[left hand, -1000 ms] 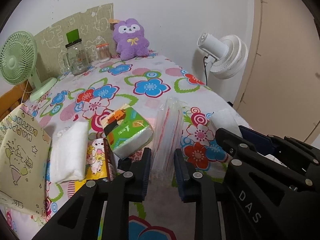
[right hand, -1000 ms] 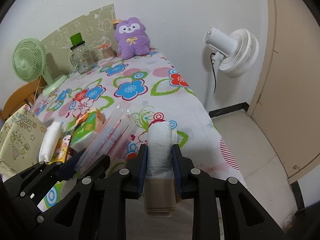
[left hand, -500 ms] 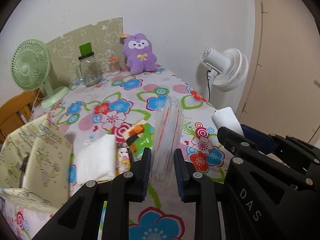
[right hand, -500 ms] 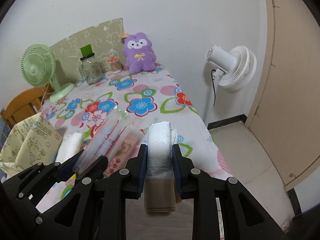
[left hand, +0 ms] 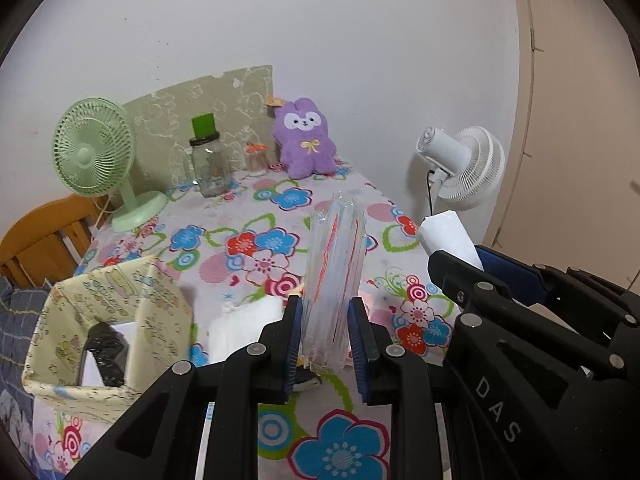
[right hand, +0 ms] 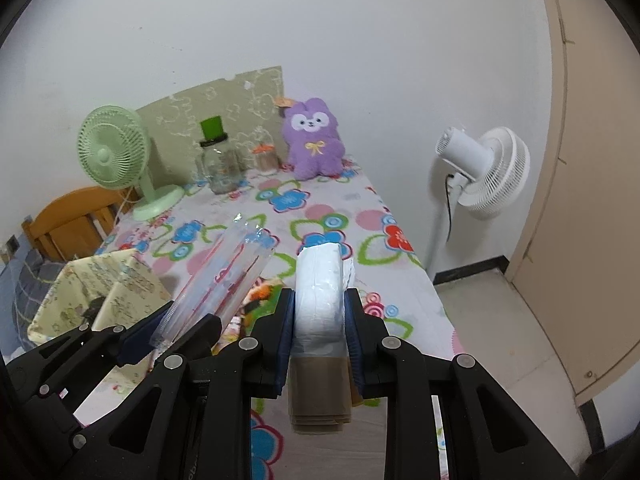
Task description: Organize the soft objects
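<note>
Left tool [left hand: 325,334]: clenched on clear bag stack [left hand: 334,276]; right tool [right hand: 320,334]: clenched on white roll [right hand: 320,292]. Risk: slippery plastic sliding free.

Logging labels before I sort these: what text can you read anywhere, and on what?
"DAS": white letters on the black body of the right gripper, seen in the left wrist view.
Cream patterned fabric storage box: printed writing, too small to read.
Clear plastic packet with red print, in the left gripper: unreadable.

txt: "DAS" | on: right gripper [left hand: 452,264] body, left-wrist view | other txt: unreadable
</note>
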Motion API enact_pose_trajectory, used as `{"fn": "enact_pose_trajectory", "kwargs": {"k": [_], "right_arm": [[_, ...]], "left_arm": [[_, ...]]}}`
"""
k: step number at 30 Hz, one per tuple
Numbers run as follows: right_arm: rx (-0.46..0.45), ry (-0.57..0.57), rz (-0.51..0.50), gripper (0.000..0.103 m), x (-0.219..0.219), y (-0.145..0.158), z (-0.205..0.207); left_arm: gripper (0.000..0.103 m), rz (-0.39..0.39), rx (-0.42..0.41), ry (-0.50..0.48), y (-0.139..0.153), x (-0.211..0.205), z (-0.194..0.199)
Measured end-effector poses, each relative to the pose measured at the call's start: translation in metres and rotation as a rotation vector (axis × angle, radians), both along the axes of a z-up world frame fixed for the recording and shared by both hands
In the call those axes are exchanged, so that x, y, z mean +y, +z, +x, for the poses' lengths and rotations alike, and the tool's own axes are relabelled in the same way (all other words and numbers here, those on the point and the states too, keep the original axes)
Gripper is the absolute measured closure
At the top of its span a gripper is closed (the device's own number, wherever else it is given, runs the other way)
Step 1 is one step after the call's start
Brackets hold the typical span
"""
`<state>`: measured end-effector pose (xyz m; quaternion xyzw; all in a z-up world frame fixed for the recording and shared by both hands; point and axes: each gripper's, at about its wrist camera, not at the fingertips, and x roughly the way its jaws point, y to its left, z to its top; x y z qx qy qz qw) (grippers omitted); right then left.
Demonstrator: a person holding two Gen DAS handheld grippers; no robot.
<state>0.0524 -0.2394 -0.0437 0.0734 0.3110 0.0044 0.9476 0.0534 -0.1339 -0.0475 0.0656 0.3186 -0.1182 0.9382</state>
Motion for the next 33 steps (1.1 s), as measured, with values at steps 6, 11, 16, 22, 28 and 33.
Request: {"fn": "enact_pose_trajectory", "kwargs": {"k": [6, 11, 16, 22, 28, 33], "right_arm": [[-0.023, 0.036, -0.010, 0.075, 0.017, 0.016, -0.002], [-0.040, 0.062, -0.026, 0.075, 0.033, 0.027, -0.002], [-0.050, 0.106, -0.027, 0.076, 0.051, 0.035, 0.002], [-0.062, 0.145, -0.026, 0.076, 0.072, 0.042, 0.008], [-0.063, 0.174, -0.041, 0.076, 0.091, 0.045, 0.015], [-0.065, 0.204, -0.051, 0.076, 0.110, 0.047, 0.023]], "left_arm": [[0.081, -0.001, -0.028, 0.020, 0.014, 0.017, -0.004], [0.081, 0.004, -0.047, 0.043, 0.022, 0.034, -0.005], [0.081, 0.008, -0.063, 0.071, 0.028, 0.051, -0.004], [0.081, 0.017, -0.077, 0.102, 0.033, 0.070, -0.002], [0.081, 0.022, -0.082, 0.122, 0.033, 0.087, 0.002], [0.081, 0.005, -0.078, 0.154, 0.033, 0.104, 0.006]]}}
